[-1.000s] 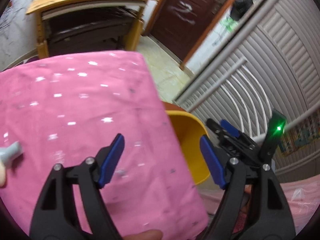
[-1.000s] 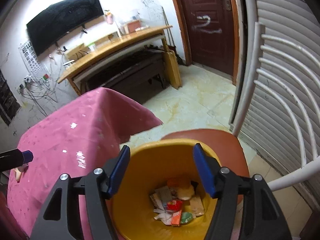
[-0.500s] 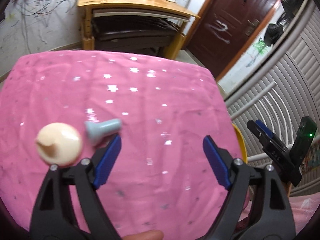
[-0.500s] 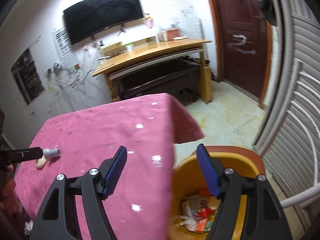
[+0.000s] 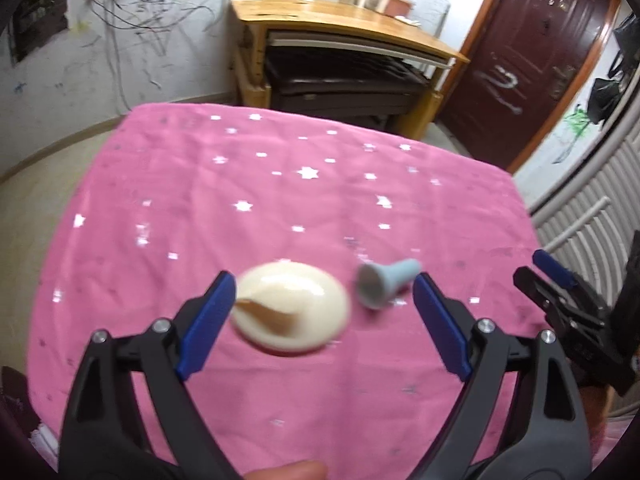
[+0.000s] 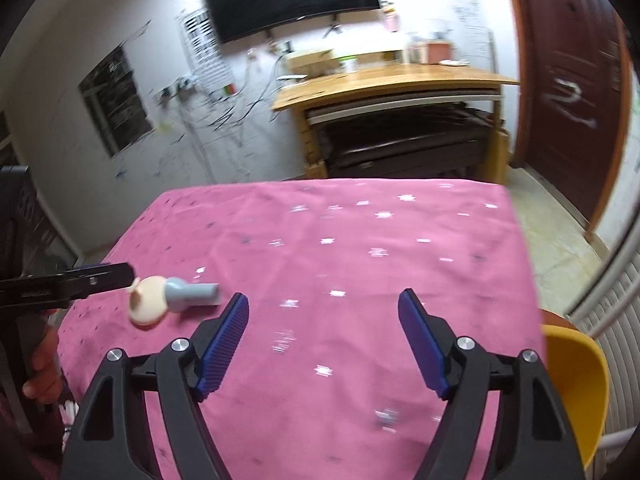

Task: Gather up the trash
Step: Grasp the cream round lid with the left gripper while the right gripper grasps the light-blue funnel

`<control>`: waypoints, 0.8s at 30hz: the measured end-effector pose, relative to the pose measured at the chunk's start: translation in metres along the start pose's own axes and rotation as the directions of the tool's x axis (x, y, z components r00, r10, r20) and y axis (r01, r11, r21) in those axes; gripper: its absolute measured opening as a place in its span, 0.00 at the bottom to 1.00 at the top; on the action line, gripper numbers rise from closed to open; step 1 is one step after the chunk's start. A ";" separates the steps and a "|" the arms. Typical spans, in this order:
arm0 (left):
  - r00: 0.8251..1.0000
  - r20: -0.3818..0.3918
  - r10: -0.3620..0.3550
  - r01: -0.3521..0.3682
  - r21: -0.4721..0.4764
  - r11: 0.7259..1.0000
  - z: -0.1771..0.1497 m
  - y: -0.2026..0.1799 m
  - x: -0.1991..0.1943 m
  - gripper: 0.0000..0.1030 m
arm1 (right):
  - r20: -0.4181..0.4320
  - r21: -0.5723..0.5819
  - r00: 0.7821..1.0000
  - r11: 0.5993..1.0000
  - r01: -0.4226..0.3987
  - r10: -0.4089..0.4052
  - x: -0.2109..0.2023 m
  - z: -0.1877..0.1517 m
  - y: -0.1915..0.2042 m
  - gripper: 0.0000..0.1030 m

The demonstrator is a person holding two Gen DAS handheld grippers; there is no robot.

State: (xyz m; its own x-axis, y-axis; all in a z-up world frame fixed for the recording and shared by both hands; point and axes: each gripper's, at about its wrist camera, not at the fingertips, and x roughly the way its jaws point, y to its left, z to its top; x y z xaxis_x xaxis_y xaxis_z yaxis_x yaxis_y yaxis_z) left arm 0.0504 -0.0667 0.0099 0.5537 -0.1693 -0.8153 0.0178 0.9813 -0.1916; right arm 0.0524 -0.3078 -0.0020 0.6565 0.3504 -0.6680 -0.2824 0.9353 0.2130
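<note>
- the left gripper (image 5: 320, 316) hangs over the pink starred tablecloth (image 5: 280, 200), jaws spread wide, nothing held.
- a cream dome-shaped piece (image 5: 290, 310) lies on the cloth between its blue pads (image 5: 206, 326); a grey-blue funnel-shaped piece (image 5: 384, 282) lies on its side just beside it.
- the right gripper (image 6: 323, 338) is wide open and empty over the cloth.
- the yellow bin (image 6: 580, 380) stands past the table's right edge.

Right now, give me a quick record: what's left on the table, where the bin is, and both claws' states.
surface: pink cloth
trash left: cream shell; grey cap, lying on its side beside the shell
bin: yellow, off the table's right edge
left claw: open, empty, shell between its fingers
right claw: open, empty, over bare cloth
</note>
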 end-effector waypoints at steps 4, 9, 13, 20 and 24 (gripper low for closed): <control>0.999 -0.026 0.027 -0.027 0.021 0.999 -0.004 0.013 0.009 0.83 | -0.034 -0.051 0.999 0.998 -0.027 0.025 0.018 0.005 0.028 0.72; 0.998 -0.052 0.024 -0.020 0.069 0.997 -0.009 0.013 0.021 0.83 | -0.065 -0.092 0.997 0.995 -0.035 0.029 0.035 0.009 0.054 0.72; 0.996 -0.078 0.031 -0.019 0.147 0.989 -0.013 0.010 0.033 0.83 | -0.082 -0.104 0.996 0.994 -0.038 0.029 0.043 0.010 0.064 0.72; 0.996 -0.081 0.047 -0.028 0.216 0.976 -0.017 0.006 0.043 0.83 | -0.105 -0.122 0.994 0.992 -0.038 0.026 0.056 0.011 0.075 0.73; 0.998 -0.043 0.052 -0.038 0.265 0.963 -0.022 0.000 0.042 0.76 | -0.112 -0.129 0.993 0.991 -0.045 0.030 0.062 0.014 0.083 0.74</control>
State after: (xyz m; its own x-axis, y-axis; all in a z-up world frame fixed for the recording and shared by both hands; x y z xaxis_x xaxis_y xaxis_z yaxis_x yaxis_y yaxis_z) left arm 0.0555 -0.0761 -0.0362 0.5173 -0.1221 -0.8470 0.2167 0.9762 -0.0084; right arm 0.0794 -0.2080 -0.0159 0.5649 0.3709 -0.7371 -0.3992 0.9046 0.1492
